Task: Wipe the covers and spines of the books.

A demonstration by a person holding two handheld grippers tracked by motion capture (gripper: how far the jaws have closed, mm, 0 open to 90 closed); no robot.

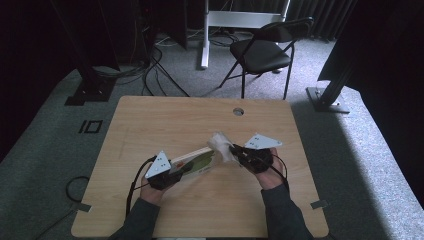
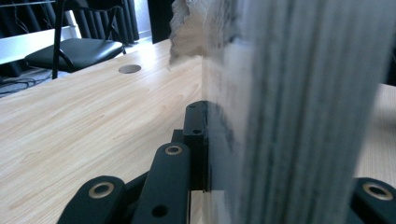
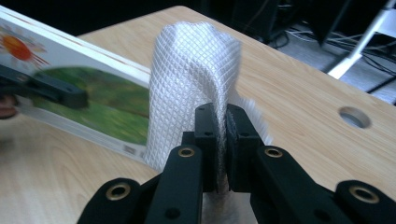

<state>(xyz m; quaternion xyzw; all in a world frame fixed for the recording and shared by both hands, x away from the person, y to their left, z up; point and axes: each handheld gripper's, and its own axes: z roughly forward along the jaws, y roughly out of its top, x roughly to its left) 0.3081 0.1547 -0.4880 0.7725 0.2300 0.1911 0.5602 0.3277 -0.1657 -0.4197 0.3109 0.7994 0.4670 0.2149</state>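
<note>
One overhead camera, two tool-mounted close-ups.
The high view looked down on the worktop (image 1: pixel 150 125); both close-ups shared the book (image 3: pixel 93 98).

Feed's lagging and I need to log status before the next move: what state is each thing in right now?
Left claw: shut on the book's near end.
Book: closed, lifted on edge, tilted, cover facing the person.
Right claw: shut on the white mesh cloth.
White mesh cloth: bunched, pressed against the book's far end.
Table: bare wood, hole near the far edge.
Folding chair: unfolded, unoccupied.

Left gripper (image 1: pixel 176 172); right gripper (image 1: pixel 236 151); jaws clamped
</note>
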